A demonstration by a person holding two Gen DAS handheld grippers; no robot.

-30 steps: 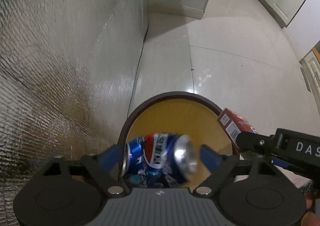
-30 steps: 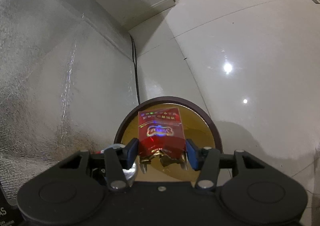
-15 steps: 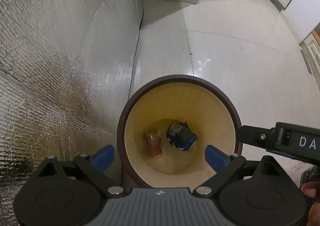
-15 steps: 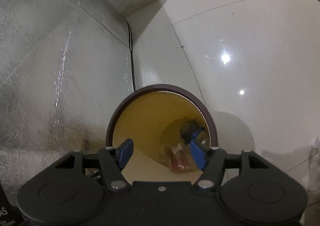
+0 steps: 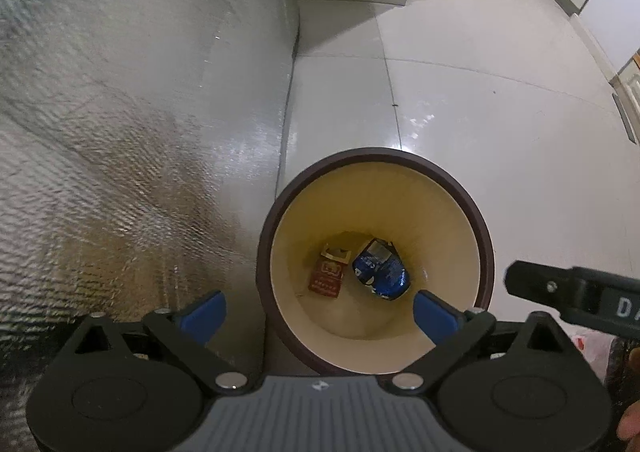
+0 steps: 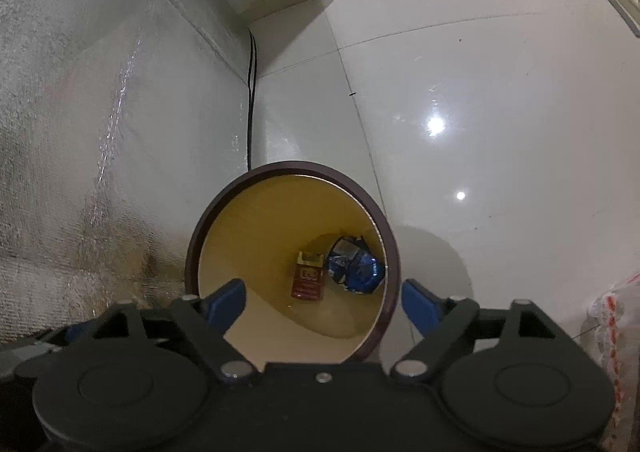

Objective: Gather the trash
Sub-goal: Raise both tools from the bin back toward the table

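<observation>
Can (image 5: 380,272) and carton (image 5: 326,277) dropped into bin (image 5: 486,236), foil wall (image 5: 120,112) beside

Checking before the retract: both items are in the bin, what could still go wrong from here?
1. The left gripper and right gripper hang open just above the bin rim; a careless pull-back could tip it.
2. The right gripper's finger sits beside the left gripper; they might collide.

both wrist views steeply downward, close above, sharing bin (image 5: 484,236)
</observation>
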